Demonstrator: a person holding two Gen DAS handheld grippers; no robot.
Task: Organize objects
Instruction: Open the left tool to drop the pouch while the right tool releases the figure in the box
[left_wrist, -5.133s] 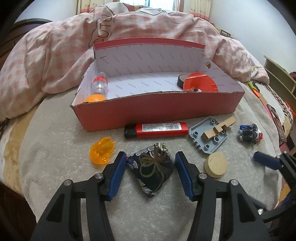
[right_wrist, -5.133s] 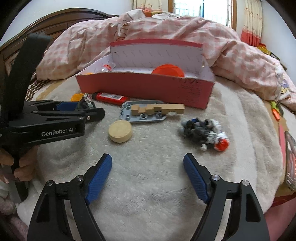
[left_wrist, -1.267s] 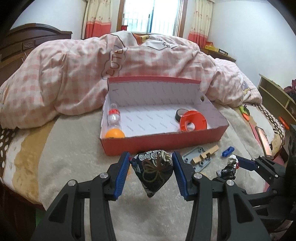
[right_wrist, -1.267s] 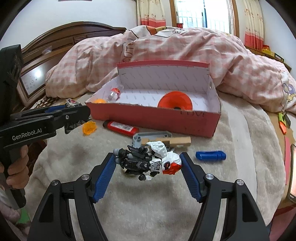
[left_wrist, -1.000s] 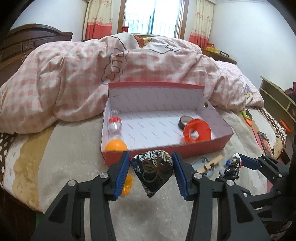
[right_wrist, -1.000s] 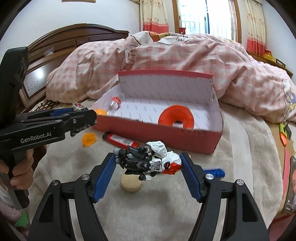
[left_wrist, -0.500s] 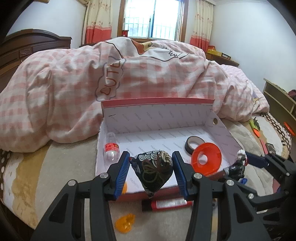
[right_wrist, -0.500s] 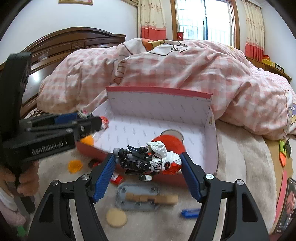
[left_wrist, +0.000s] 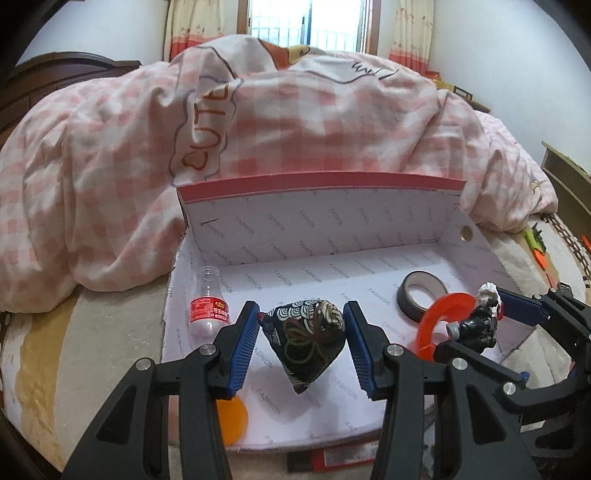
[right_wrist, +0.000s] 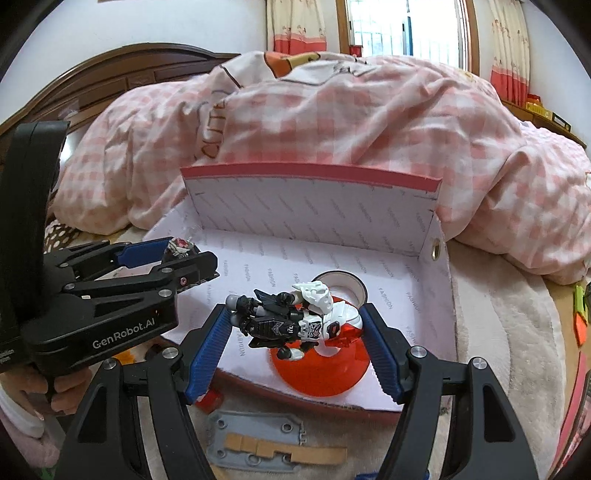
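A red cardboard box (left_wrist: 321, 184) with a white printed lining lies open on the bed. My left gripper (left_wrist: 301, 341) is shut on a dark patterned cloth pouch (left_wrist: 304, 339), which hangs over the box's left half. In the right wrist view my right gripper (right_wrist: 295, 332) is shut on a black, white and red toy robot (right_wrist: 291, 319), held above the box's right half over an orange ring (right_wrist: 321, 373). The toy robot (left_wrist: 480, 321) and its gripper also show at the right of the left wrist view. The left gripper (right_wrist: 173, 254) sits at the left of the right wrist view.
Inside the box lie a small plastic bottle (left_wrist: 207, 306), an orange ball (left_wrist: 232, 415), a roll of dark tape (left_wrist: 423, 295) and the orange ring (left_wrist: 439, 325). In front of it lie a red lighter (left_wrist: 340, 458) and a grey plate with a wooden piece (right_wrist: 266, 446). A pink checked quilt (left_wrist: 295, 122) rises behind.
Both grippers have moved forward with their loads, from in front of the box's near wall to above its inside. The box now looks larger and closer in both views.
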